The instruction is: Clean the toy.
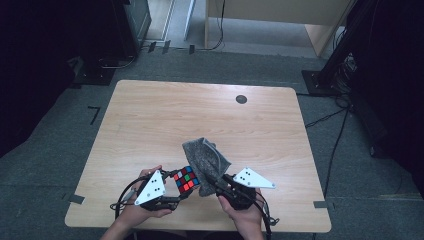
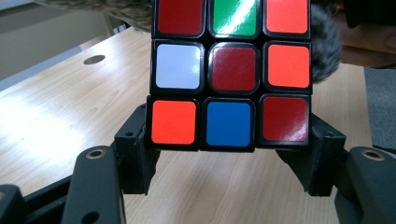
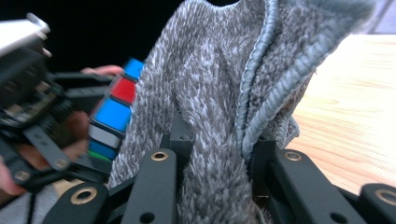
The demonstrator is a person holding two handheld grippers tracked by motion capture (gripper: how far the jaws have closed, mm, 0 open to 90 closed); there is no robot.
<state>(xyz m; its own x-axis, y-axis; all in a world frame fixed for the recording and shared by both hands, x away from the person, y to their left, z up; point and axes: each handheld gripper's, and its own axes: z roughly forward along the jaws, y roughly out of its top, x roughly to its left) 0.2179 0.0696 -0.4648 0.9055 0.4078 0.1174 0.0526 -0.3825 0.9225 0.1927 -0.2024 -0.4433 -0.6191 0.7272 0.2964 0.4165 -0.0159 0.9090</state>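
A colour puzzle cube [image 1: 186, 181] with red, orange, blue, green and white tiles is held above the table's near edge, my left gripper [image 1: 176, 191] shut on its lower layer. In the left gripper view the cube [image 2: 229, 74] sits between the two black jaws, one pad on each side. A grey fuzzy cloth [image 1: 205, 160] is bunched up against the cube's right side. My right gripper [image 1: 212, 187] is shut on this cloth [image 3: 210, 116], which rises between its jaws, and the cube [image 3: 114, 112] shows just left of it.
The wooden table [image 1: 165, 115] has a small dark round disc [image 1: 241, 99] near its far right. Black stands and cables [image 1: 345, 75] lie on the grey floor around the table. A wooden panel [image 1: 280, 12] stands at the back.
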